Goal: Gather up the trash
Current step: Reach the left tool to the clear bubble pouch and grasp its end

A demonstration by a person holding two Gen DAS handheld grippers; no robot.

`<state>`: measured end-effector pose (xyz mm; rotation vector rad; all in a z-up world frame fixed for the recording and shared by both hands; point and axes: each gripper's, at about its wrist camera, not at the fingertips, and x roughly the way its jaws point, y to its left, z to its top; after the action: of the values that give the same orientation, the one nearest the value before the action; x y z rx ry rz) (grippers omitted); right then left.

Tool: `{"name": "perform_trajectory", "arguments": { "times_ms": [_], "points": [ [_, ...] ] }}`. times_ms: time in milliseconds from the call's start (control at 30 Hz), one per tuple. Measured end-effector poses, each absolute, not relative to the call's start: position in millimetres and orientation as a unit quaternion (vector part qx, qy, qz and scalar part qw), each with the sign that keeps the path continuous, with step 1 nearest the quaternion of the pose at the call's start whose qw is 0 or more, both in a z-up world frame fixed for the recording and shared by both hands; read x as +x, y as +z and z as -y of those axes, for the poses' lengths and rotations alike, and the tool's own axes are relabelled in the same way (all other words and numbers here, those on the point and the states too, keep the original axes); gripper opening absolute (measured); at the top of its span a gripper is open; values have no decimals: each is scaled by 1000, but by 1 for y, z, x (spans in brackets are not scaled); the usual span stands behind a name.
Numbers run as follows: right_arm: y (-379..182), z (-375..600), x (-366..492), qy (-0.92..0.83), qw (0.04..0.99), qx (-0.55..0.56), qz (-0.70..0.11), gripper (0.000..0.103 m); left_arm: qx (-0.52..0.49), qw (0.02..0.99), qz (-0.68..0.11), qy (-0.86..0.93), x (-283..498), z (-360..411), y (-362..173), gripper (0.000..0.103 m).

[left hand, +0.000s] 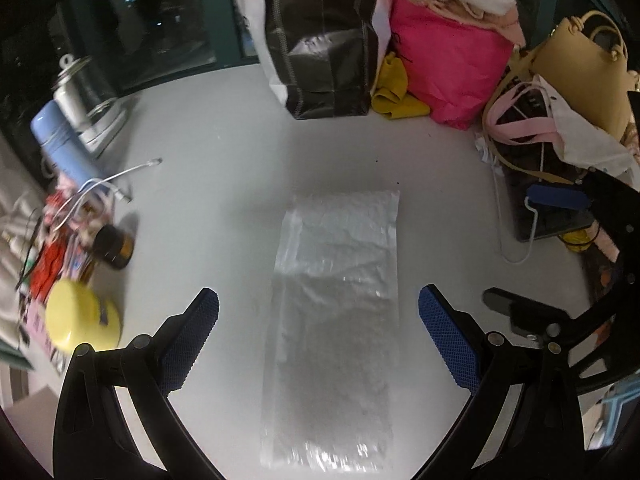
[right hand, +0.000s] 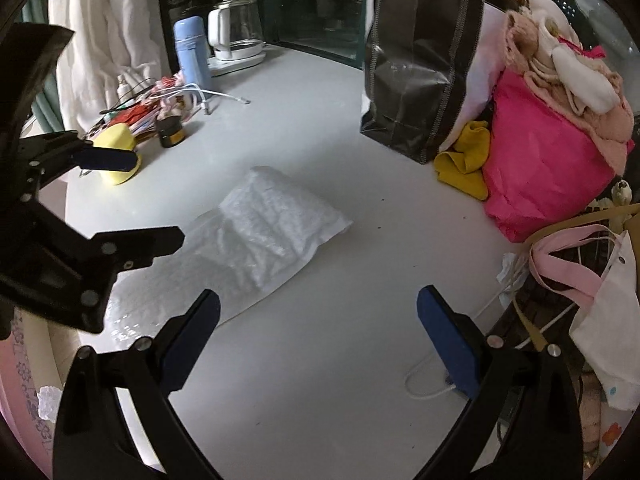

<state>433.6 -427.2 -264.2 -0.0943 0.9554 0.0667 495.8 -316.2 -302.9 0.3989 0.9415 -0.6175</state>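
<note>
While both tools are held with jaws spread and empty, the clear plastic bag [left hand: 334, 320] is seen flat on the white table [left hand: 224, 128]. It is framed between the left gripper [left hand: 319, 332] fingers, with the right gripper [right hand: 318, 336] kept beside it.

Dim indoor lighting; soft shadows on the tabletop [left hand: 224, 128]. Left-edge clutter motion-blurred. Strong fisheye distortion and dark vignetting at corners.

crinkly glossy clear plastic bag [left hand: 332, 320], smooth matt table [left hand: 224, 128]
</note>
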Motion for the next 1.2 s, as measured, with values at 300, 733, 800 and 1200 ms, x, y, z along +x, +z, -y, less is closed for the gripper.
{"name": "perform_trajectory", "arguments": {
  "times_ms": [300,733,800,1200],
  "points": [
    [-268,448,456,28,889,-32,-455,96,201,802,-461,-322,533,347,-334,97],
    [-279,456,478,49,890,-29,-452,96,204,784,-468,-352,559,367,-365,97],
    [-280,458,480,49,890,-28,-453,96,203,780,-470,-359,562,370,-367,97],
    [-283,460,482,48,890,-20,-453,96,203,774,-473,-369,566,380,-379,80]
  ]
}}
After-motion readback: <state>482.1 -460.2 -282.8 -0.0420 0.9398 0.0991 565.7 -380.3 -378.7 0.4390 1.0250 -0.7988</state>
